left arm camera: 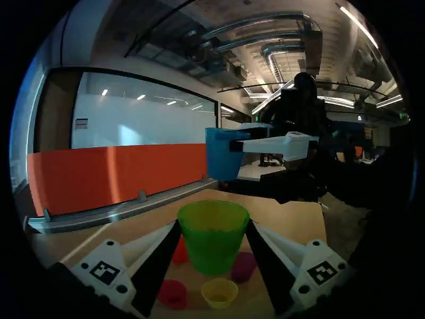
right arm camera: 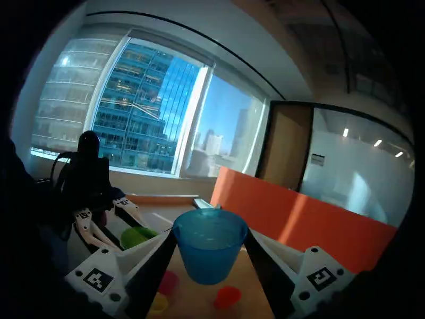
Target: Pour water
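Observation:
My left gripper (left arm camera: pixel 212 228) is shut on a translucent green cup (left arm camera: pixel 213 242), held upright above the wooden table (left arm camera: pixel 289 218). Beyond and higher up hangs a blue cup (left arm camera: pixel 223 155), upright, with my right gripper (left arm camera: pixel 241 144) clamped on it from the right. In the right gripper view the blue cup (right arm camera: pixel 210 254) sits upright between my right gripper's (right arm camera: pixel 210 239) fingers, and I cannot tell how full it is. Lower left there, the left gripper (right arm camera: pixel 119 220) holds the green cup (right arm camera: pixel 137 235).
Small cups lie on the table below: pink (left arm camera: pixel 172 293), yellow (left arm camera: pixel 219 292), purple (left arm camera: pixel 243 266), red (left arm camera: pixel 180 250). An orange partition (left arm camera: pixel 117 173) runs along the table's far side. A person in dark clothes (left arm camera: pixel 340 175) stands at the right. Windows (right arm camera: pixel 138 117) lie beyond.

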